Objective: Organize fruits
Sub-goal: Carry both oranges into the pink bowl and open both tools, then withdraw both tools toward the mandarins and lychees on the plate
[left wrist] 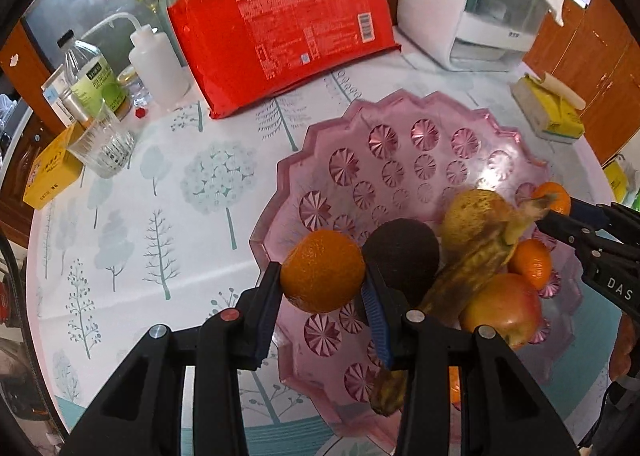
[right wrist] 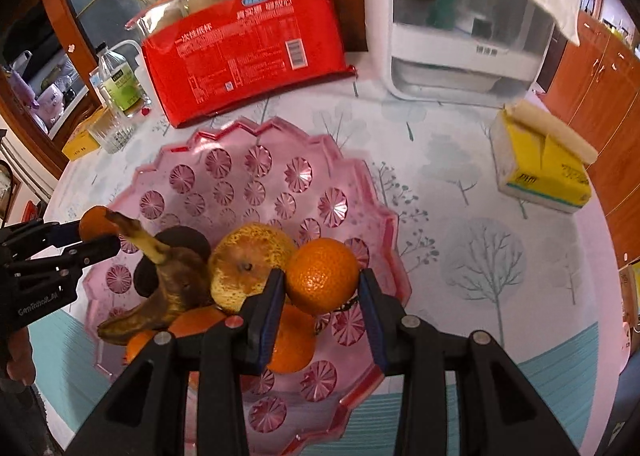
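Two tangerines pinched, one in left gripper (left wrist: 323, 285), one in right gripper (right wrist: 322, 283), poised above pink fruit tray (left wrist: 304, 152), apparently for placing beside pear (right wrist: 250, 256) and banana (right wrist: 168, 284).

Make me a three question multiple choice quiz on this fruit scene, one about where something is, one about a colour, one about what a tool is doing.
1. Where does the brown banana lie?
A. in the pink bowl
B. on the tissue box
C. beside the glass

2. What colour is the big packet of paper cups?
A. blue
B. red
C. green

3. What are the left tongs doing?
A. hanging open
C. gripping an orange
B. gripping the apple

Key: 1 A, the banana rests among fruit in the bowl. 2 B, its wrapper is red. 3 C, both fingers press the orange's sides.
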Tool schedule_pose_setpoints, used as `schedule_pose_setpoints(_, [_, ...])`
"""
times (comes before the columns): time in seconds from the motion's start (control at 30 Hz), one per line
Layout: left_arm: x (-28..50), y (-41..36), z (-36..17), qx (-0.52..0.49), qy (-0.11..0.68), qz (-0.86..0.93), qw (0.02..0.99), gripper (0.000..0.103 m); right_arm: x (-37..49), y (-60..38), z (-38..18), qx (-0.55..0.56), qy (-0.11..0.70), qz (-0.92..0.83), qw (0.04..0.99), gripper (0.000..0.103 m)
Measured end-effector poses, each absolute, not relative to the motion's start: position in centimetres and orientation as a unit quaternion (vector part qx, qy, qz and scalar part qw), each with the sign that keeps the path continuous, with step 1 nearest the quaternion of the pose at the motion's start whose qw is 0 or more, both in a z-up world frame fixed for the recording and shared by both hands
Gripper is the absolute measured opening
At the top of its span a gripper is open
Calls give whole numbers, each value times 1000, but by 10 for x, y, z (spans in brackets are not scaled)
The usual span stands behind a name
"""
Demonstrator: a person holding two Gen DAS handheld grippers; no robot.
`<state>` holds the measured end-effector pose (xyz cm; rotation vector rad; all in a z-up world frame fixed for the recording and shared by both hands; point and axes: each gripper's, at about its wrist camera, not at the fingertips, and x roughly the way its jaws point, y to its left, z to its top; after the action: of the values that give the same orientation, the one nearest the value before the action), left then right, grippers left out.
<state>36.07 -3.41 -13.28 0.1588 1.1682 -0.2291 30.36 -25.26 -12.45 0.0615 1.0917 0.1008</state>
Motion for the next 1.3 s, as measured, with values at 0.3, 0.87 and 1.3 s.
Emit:
schedule_pose_setpoints(0.3, [359,-37,-131,78,538,-110,832,52,303,-249,-123,22,500,51,864,47])
schedule_pose_setpoints(0.87, [331,-21,-88,60,510,-99,852,71,277,-236,-87,25,470,58,881,51])
schedule_pose_setpoints(1.3, [289,-13,-52,65,487,-105,865,77,243,-221,-54,7,452,59,890,51])
